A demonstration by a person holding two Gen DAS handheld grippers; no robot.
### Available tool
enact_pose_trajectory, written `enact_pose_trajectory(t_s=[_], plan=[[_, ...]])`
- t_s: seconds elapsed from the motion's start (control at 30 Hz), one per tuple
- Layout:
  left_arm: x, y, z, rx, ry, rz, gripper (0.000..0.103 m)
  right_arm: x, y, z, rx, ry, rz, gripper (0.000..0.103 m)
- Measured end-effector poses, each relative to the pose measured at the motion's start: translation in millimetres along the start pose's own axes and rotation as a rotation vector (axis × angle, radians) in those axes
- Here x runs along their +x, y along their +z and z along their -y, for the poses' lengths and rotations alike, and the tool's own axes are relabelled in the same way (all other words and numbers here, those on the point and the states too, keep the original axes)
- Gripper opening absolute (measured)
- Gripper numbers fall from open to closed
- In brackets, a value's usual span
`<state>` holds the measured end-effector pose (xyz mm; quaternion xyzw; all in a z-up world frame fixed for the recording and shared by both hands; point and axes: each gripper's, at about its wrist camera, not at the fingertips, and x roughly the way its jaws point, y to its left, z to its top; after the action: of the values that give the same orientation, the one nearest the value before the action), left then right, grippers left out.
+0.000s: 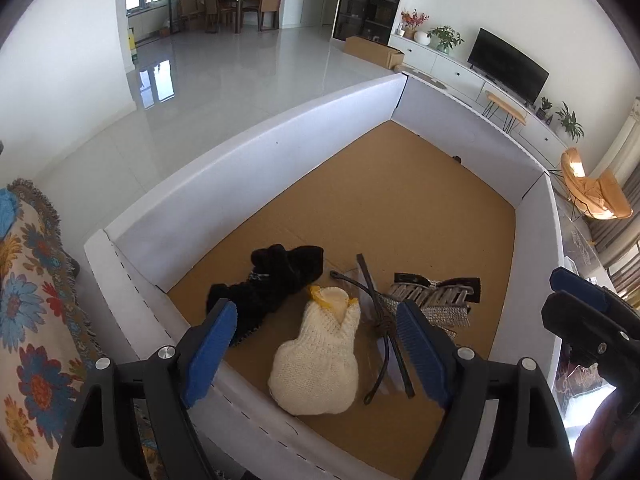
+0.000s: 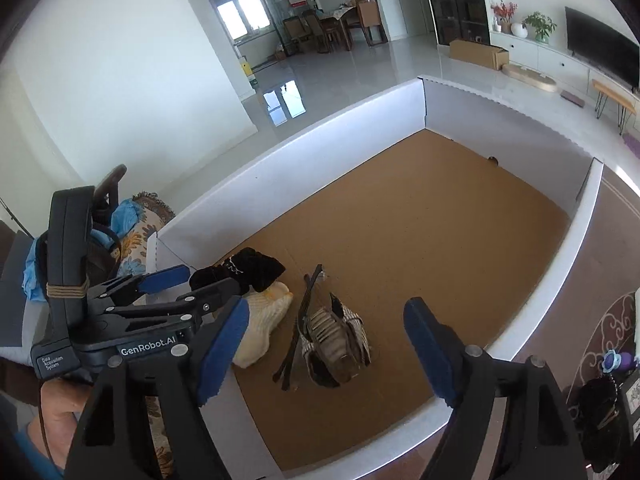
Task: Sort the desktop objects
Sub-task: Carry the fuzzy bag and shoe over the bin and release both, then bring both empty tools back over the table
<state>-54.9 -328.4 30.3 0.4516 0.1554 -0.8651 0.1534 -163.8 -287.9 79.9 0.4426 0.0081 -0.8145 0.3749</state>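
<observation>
A large box with white walls [image 1: 260, 160] and a brown cardboard floor holds the objects in its near corner. A black knitted piece [image 1: 280, 280] [image 2: 248, 268] lies beside a cream knitted piece [image 1: 316, 364] [image 2: 264, 320]. To their right lie a dark cord [image 1: 384, 320] [image 2: 304, 312] on clear plastic and a grey striped bundle with black ends [image 1: 436, 296] [image 2: 336, 336]. My left gripper [image 1: 314, 312] [image 2: 200, 280] hangs open above the near wall, with nothing between its blue pads. My right gripper [image 2: 328, 308] [image 1: 572, 292] is open too, above the bundle.
A floral blanket [image 1: 28, 300] covers a seat left of the box. A patterned rug [image 2: 608, 320] lies to the right. A hand [image 2: 56, 404] holds the left gripper. Most of the box floor [image 2: 420, 220] beyond the objects is bare.
</observation>
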Motion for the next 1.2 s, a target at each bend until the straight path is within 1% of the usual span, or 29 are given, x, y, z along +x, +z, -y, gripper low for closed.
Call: enact_pose_trajectory(t_s=[0.03,0.1,0.17,0.23,0.33,0.37,0.43,0.5,0.53,0.63,0.7,0.77,0.8,0.83,0.9,1.0,1.07,1.2], plan=[[-5,-2,4,0.009,-0.004,0.013,0.081,-7,-2,2,0.000,0.005,0.018,0.081],[-19,-10,18,0.041,-0.011,0.048,0.081,-24,-9,5,-0.021,-0.012,0.057,0.084],[-35,-20,42,0.075,-0.052,0.078,0.081,-45,-24,13,-0.046,-0.045,0.102,0.088],[-50,-33,71,0.110,-0.130,0.096,0.081,-69,-48,27,-0.069,-0.099,0.148,0.092],[-71,-61,125,0.182,-0.279,0.103,0.082,-109,-99,58,-0.073,-0.197,0.190,0.094],[-74,-73,144,0.211,-0.328,0.096,0.083,-120,-117,72,-0.060,-0.236,0.195,0.094],[-75,-99,181,0.265,-0.413,0.063,0.093,-141,-152,103,-0.009,-0.314,0.188,0.094],[-65,-123,217,0.312,-0.454,0.027,0.093,-162,-188,135,0.052,-0.393,0.175,0.094],[-57,-134,234,0.339,-0.450,0.009,0.093,-170,-205,149,0.077,-0.433,0.167,0.094],[-33,-168,274,0.412,-0.395,-0.040,0.093,-188,-254,188,0.144,-0.544,0.108,0.094],[-19,-186,291,0.452,-0.357,-0.063,0.093,-197,-281,209,0.193,-0.586,0.074,0.094],[-10,-201,297,0.488,-0.336,-0.069,0.093,-205,-302,222,0.240,-0.603,0.062,0.094],[-4,-206,298,0.503,-0.326,-0.066,0.093,-208,-307,227,0.264,-0.602,0.058,0.094],[-2,-210,298,0.511,-0.315,-0.064,0.093,-212,-310,230,0.289,-0.591,0.068,0.094],[-3,-214,299,0.511,-0.313,-0.060,0.093,-218,-310,233,0.308,-0.598,0.095,0.094],[-6,-211,292,0.482,-0.312,-0.024,0.093,-212,-311,230,0.312,-0.611,0.065,0.094],[-3,-210,287,0.452,-0.309,-0.034,0.093,-208,-309,225,0.301,-0.641,0.050,0.094],[2,-207,283,0.408,-0.300,-0.045,0.093,-206,-309,225,0.304,-0.650,0.043,0.096]])
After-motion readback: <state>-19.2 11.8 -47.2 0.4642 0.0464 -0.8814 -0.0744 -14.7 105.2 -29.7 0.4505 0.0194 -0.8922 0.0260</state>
